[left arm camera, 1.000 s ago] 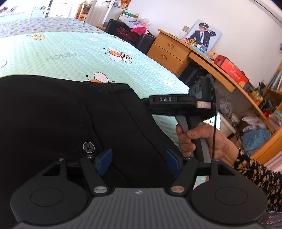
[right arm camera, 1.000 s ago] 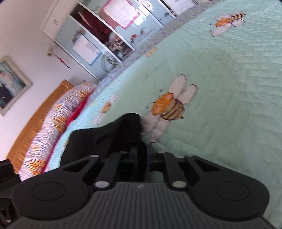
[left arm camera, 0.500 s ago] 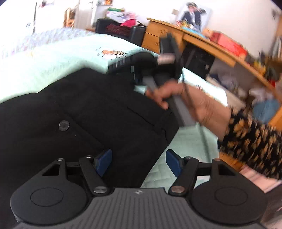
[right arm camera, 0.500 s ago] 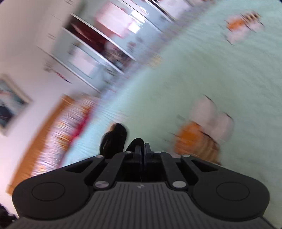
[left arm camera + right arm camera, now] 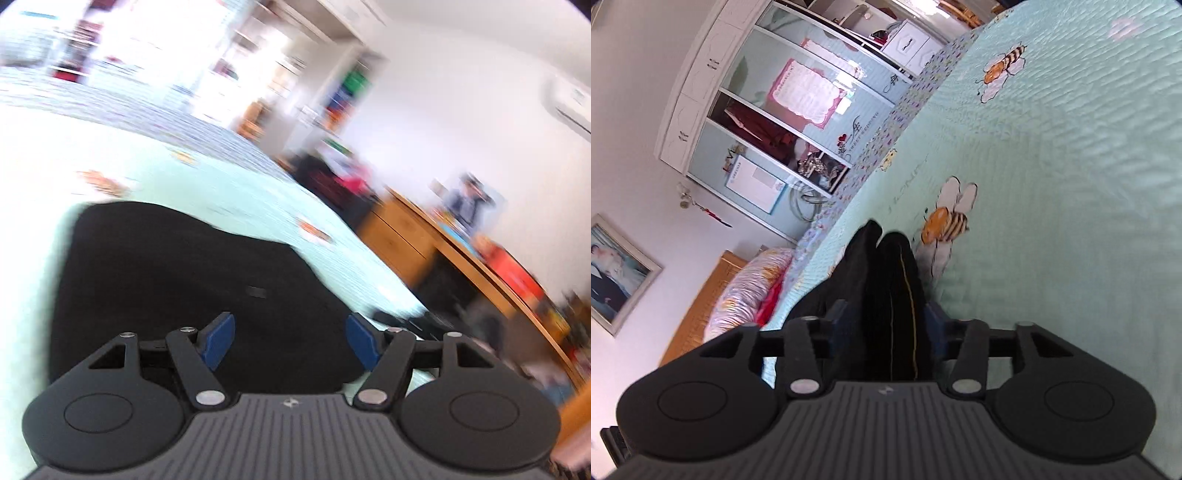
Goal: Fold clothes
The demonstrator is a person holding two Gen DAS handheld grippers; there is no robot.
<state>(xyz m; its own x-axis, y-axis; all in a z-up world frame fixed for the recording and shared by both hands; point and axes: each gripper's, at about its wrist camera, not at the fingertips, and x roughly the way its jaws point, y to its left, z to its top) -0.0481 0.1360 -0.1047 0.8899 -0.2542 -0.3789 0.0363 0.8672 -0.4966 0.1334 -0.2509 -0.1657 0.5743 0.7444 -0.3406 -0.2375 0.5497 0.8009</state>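
Observation:
A black garment lies on the mint-green bee quilt, blurred in the left wrist view. My left gripper hovers over its near edge, open, its blue pads wide apart and empty. In the right wrist view a bunched fold of the same black garment, with a thin yellow seam, runs between the jaws of my right gripper. Those jaws are opening and stand apart on either side of the fold, which rests on the quilt.
A wooden desk with clutter stands beyond the bed's right side. A white mirrored wardrobe is past the bed's far edge. A floral pillow lies against the wooden headboard. Bare quilt spreads to the right of the garment.
My right gripper's jaws, shut on the black fabric before, have parted around it. The left view has swung and lifted; the hand with the other gripper has gone out of it.

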